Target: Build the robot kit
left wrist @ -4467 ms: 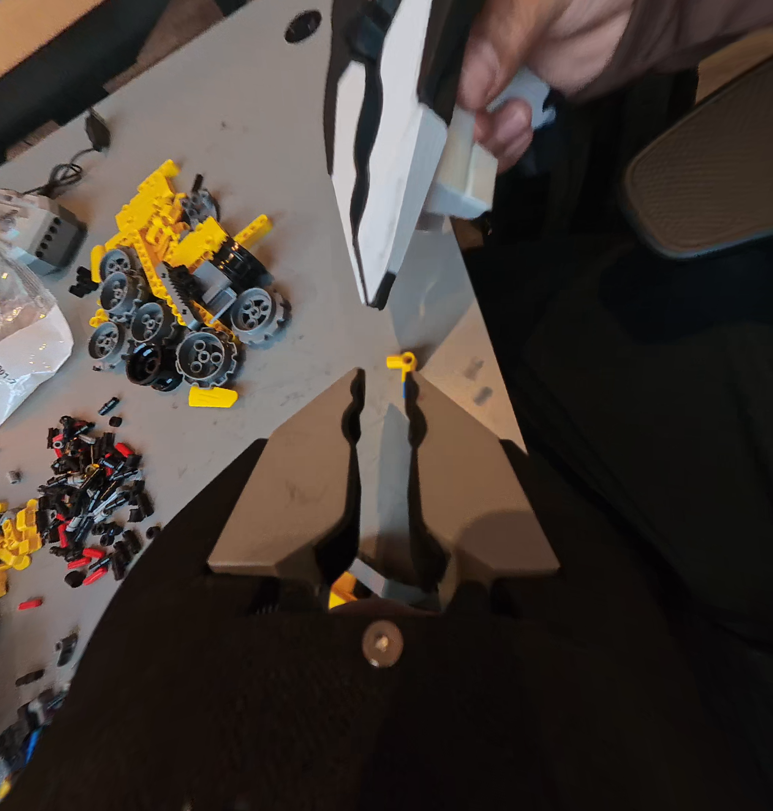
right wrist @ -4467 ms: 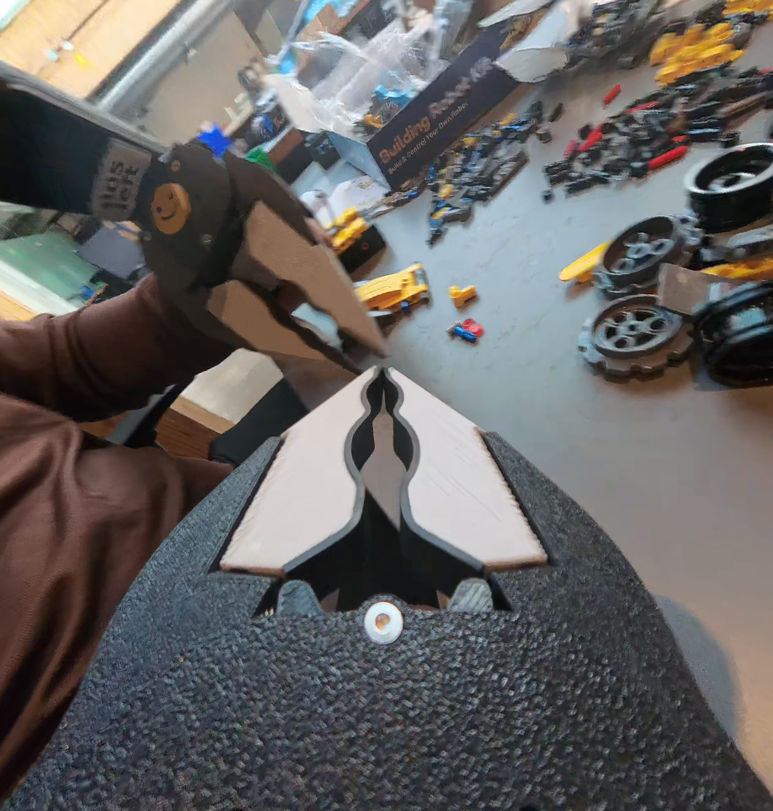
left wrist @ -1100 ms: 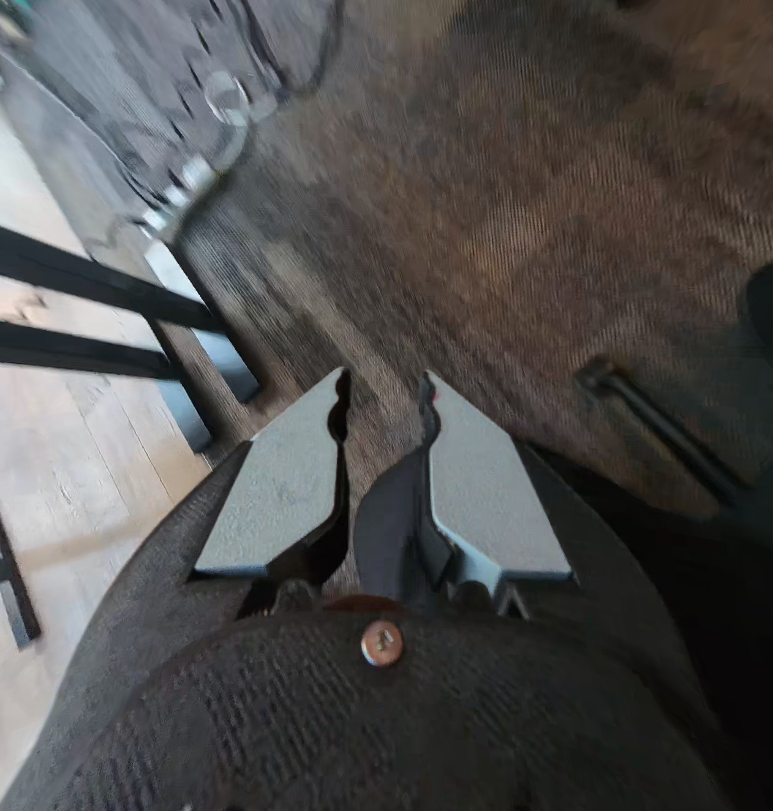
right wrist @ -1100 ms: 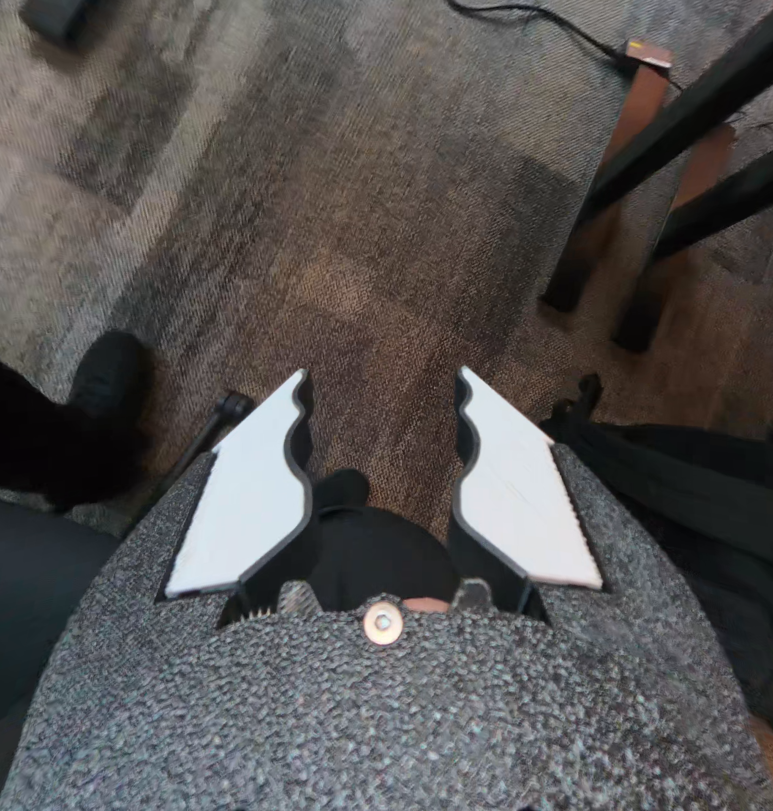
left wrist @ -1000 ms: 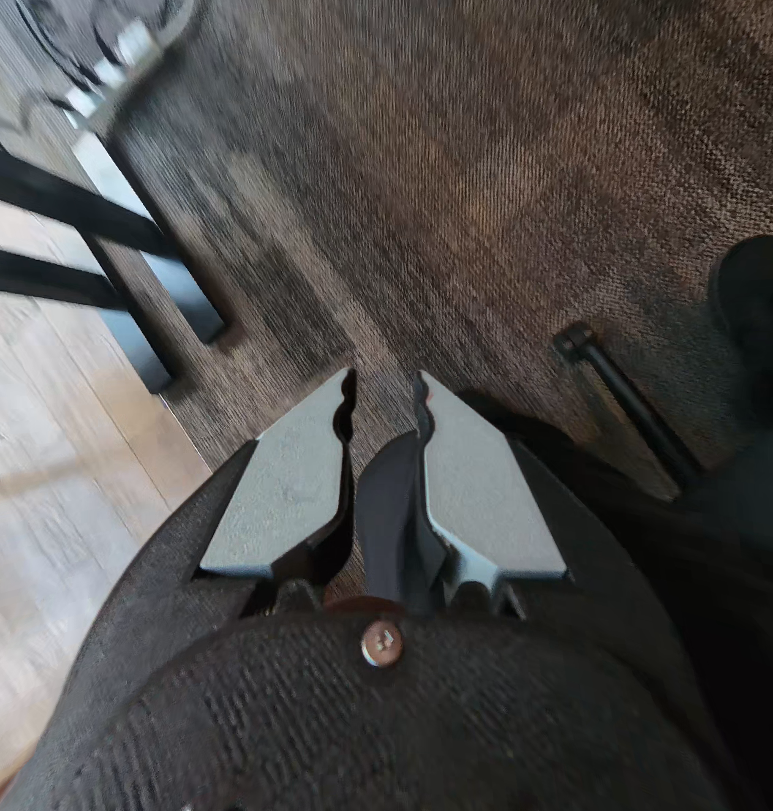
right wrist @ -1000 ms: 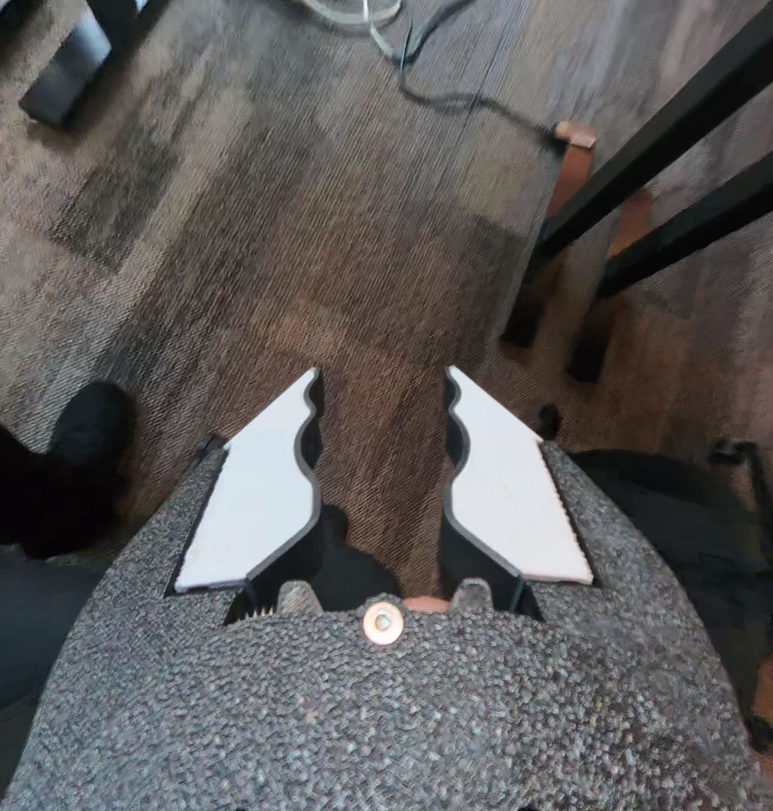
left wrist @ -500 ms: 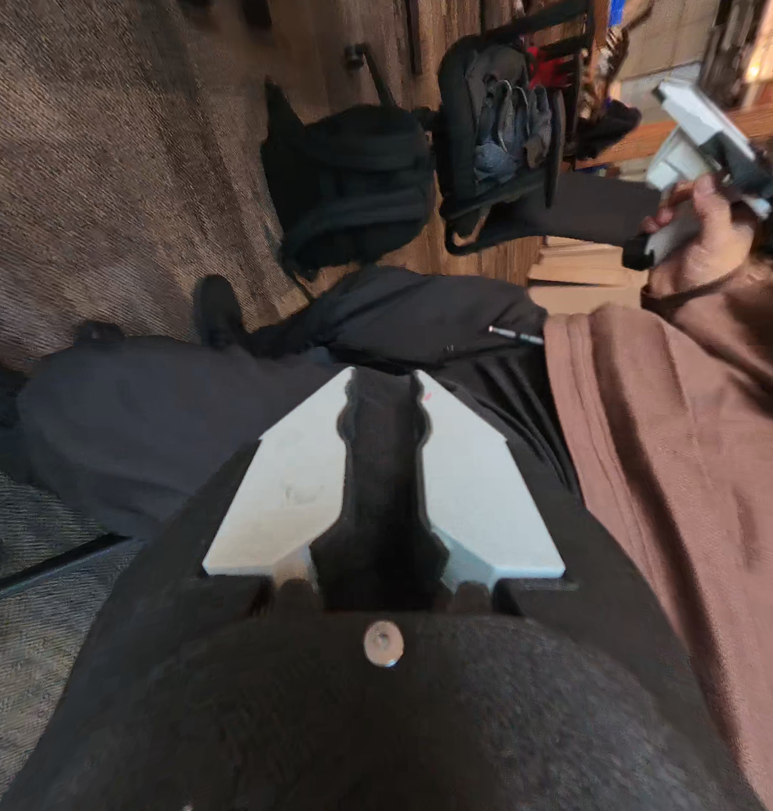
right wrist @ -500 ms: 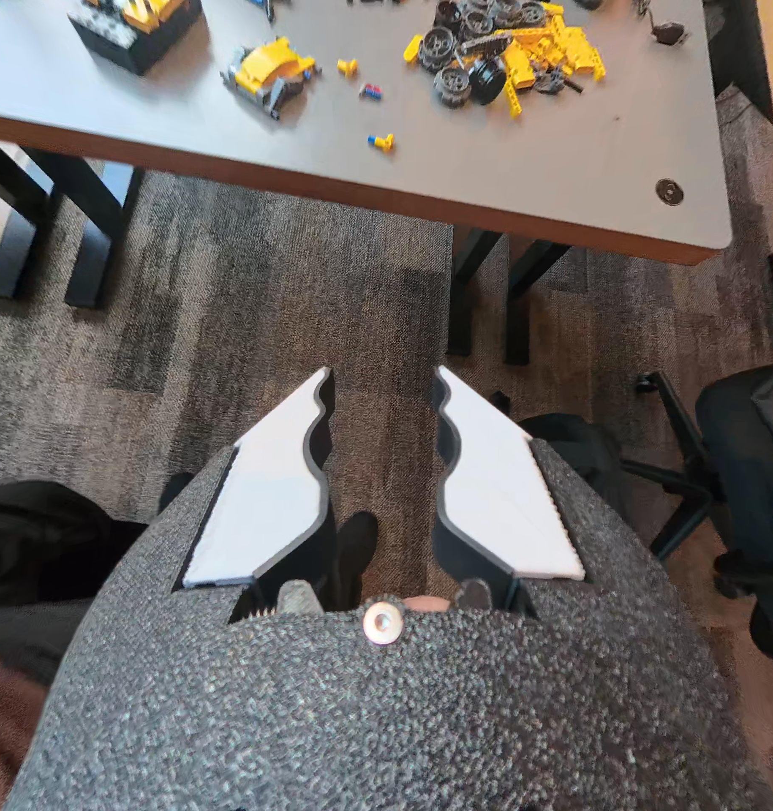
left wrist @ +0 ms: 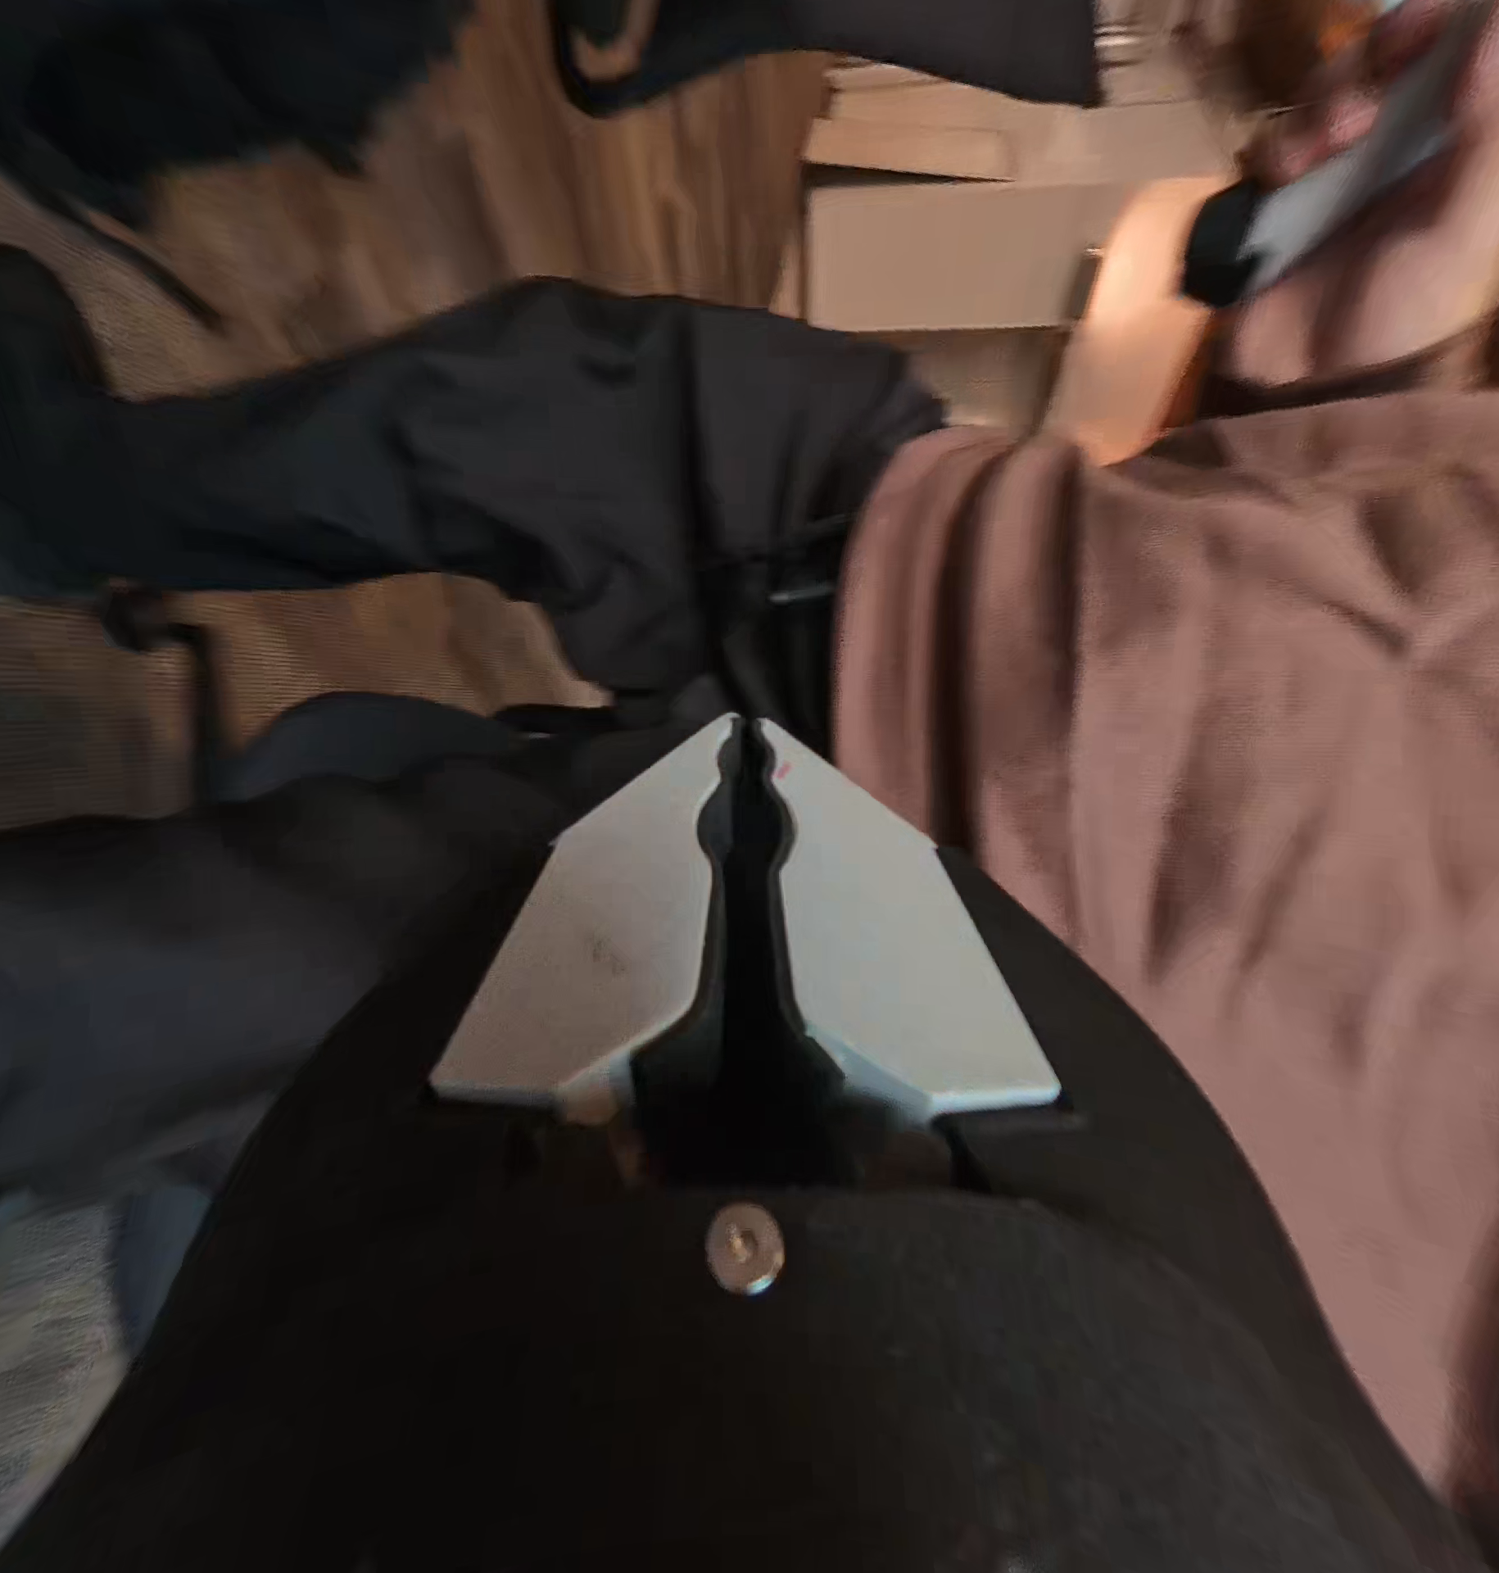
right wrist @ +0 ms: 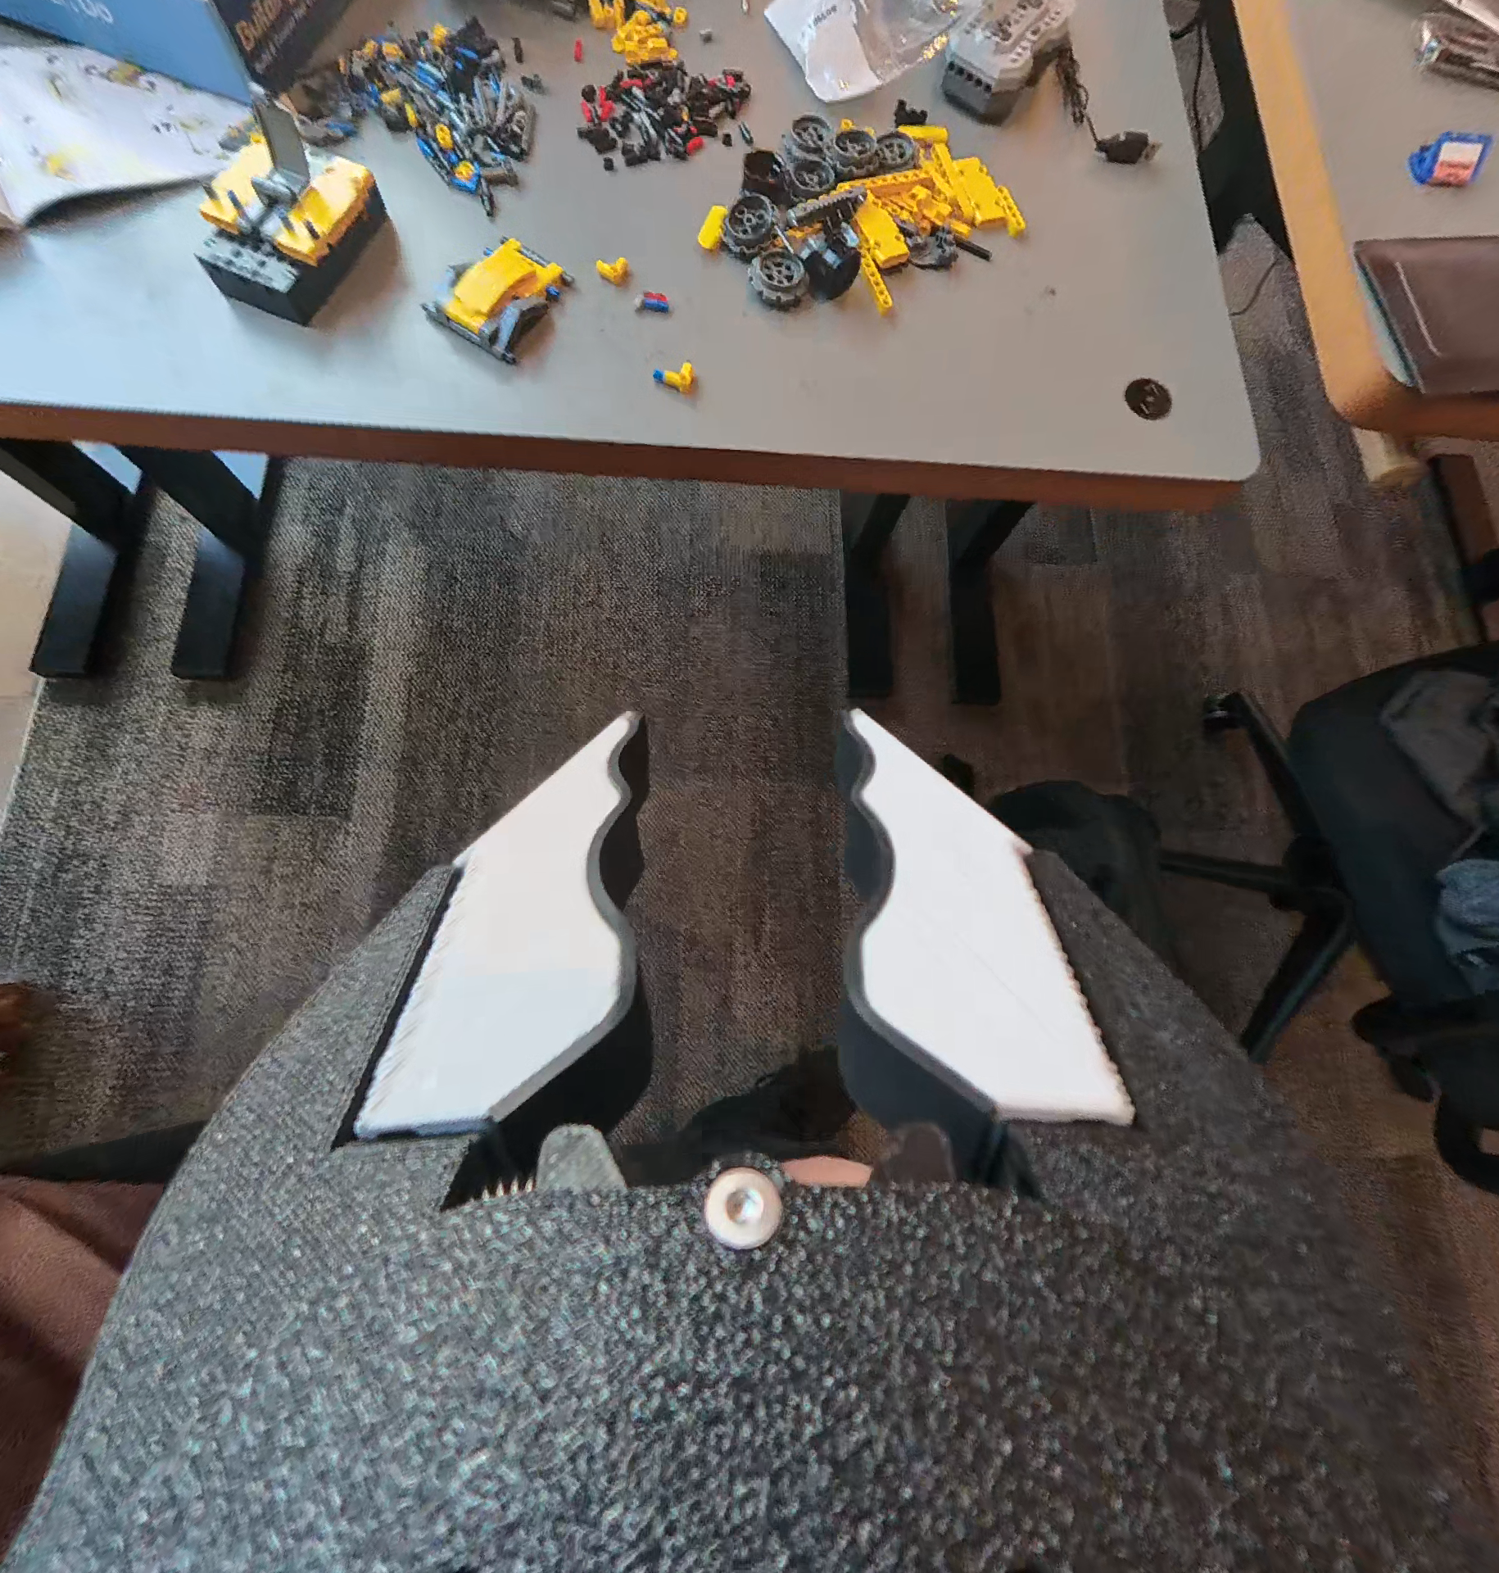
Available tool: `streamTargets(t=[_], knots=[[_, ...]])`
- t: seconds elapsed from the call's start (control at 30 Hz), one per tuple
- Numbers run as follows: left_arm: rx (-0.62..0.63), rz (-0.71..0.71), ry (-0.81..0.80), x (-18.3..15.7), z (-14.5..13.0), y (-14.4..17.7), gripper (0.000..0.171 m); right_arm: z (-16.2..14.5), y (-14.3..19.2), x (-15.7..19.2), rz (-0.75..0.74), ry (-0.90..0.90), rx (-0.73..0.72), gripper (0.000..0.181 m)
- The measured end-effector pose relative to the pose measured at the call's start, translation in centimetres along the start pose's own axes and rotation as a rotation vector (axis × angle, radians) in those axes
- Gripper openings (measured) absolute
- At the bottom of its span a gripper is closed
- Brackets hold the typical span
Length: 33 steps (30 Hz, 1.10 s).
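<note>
Grippers held off the table, both empty: the left gripper (left wrist: pixel 744 723), tips pressed together, points through heavy blur at the person's black trousers (left wrist: pixel 474 477) and brown sleeve (left wrist: pixel 1197 681). The right gripper (right wrist: pixel 742 723), fingers spread wide, hangs above grey carpet (right wrist: pixel 516 647). Beyond it, a grey table (right wrist: pixel 899 417) carries a small yellow-and-blue piece (right wrist: pixel 676 376) near its front edge, then a yellow wheeled model (right wrist: pixel 857 213) and loose black and red parts (right wrist: pixel 661 111).

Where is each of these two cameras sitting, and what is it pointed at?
Left wrist view: on the left gripper, fingers nearly shut, aimed at the person's brown top and dark trousers.
Right wrist view: on the open right gripper, held over carpet, facing the table.
Shared: only the right gripper, blurred in the left view.
</note>
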<state>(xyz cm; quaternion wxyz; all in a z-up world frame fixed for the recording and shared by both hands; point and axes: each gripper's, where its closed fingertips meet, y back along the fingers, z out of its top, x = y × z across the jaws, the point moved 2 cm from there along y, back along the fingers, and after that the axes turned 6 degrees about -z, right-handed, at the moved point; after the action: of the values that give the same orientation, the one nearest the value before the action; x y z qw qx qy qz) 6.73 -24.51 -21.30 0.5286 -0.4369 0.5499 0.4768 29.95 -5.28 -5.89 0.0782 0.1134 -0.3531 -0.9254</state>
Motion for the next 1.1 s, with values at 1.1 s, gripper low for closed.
streamTargets(t=[1.1], knots=[[0.847, -0.354, 0.013, -16.8, 20.4, -50.6, 0.0, -25.2, 17.7, -52.3, -0.699, -0.72, 0.017, 0.035]])
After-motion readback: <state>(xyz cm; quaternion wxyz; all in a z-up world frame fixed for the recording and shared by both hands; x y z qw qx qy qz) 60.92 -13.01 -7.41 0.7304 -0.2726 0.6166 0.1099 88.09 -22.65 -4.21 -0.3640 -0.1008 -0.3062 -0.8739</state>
